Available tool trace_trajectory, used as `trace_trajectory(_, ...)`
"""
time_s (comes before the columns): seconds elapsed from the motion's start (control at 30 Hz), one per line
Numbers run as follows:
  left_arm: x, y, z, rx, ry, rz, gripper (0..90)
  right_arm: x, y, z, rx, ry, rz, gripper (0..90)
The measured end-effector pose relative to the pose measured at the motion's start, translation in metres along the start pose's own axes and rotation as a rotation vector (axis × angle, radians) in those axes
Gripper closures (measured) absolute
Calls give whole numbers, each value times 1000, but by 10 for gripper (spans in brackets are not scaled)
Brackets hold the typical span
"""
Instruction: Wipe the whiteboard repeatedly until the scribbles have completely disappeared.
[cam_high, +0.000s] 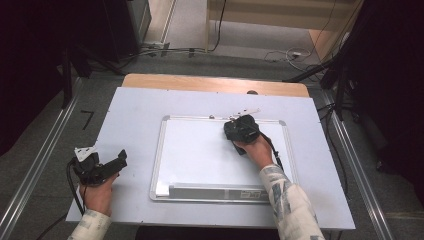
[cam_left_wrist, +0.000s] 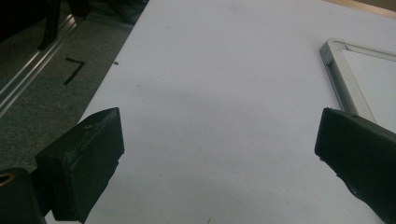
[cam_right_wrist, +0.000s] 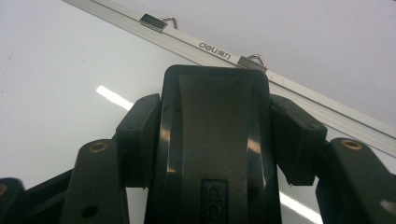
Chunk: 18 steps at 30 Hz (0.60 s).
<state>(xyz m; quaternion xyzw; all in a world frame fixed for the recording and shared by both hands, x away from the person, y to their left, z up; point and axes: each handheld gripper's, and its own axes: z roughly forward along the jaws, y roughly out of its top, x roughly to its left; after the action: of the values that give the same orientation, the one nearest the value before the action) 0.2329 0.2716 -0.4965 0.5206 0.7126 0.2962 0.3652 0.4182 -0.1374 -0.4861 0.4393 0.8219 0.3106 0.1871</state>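
While your left hand (cam_high: 97, 192) rests at the near left corner of the white table sheet (cam_high: 135, 107), your left gripper (cam_high: 121, 159) sits above that sheet with its jaws spread wide and nothing between them. From the left gripper view those two black jaws stand far apart at the lower corners, with bare white sheet between them. Off to the left of that view you can see grey floor, a metal rail (cam_left_wrist: 28, 77) and a black tape mark (cam_left_wrist: 74, 70); at the upper right is the rounded aluminium corner of the whiteboard (cam_left_wrist: 334, 56).

Moving to the middle, the whiteboard (cam_high: 200, 155) lies flat on the sheet, its pen tray (cam_high: 215, 192) along the edge nearest you. Its surface looks clean.

Further right, your right hand (cam_high: 257, 150) reaches over the board, sleeve (cam_high: 287, 205) patterned in pale print, and your right gripper (cam_high: 239, 131) is near the board's far edge, right of centre. From the right gripper view its jaws are pressed against both sides of a glossy black eraser (cam_right_wrist: 215, 140), a block with embossed lettering on its top. The eraser's front edge sits close to the board's far frame (cam_right_wrist: 303, 93), where a printed brand mark (cam_right_wrist: 215, 48) and two small metal hanger clips (cam_right_wrist: 152, 19) show. Beyond the frame lies more white sheet
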Motion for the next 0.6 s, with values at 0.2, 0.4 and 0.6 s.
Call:
trace_trajectory(0.2,0,0,0,1,0,-3,14,-5,-3,-2,1,-5,3,381)
trace_trajectory(0.4,0,0,0,3,1,-6,14,-11,-6,-5,1,-11,11,381)
trace_trajectory(0.6,0,0,1,7,0,-3,14,-16,-8,-7,-1,-14,14,381)
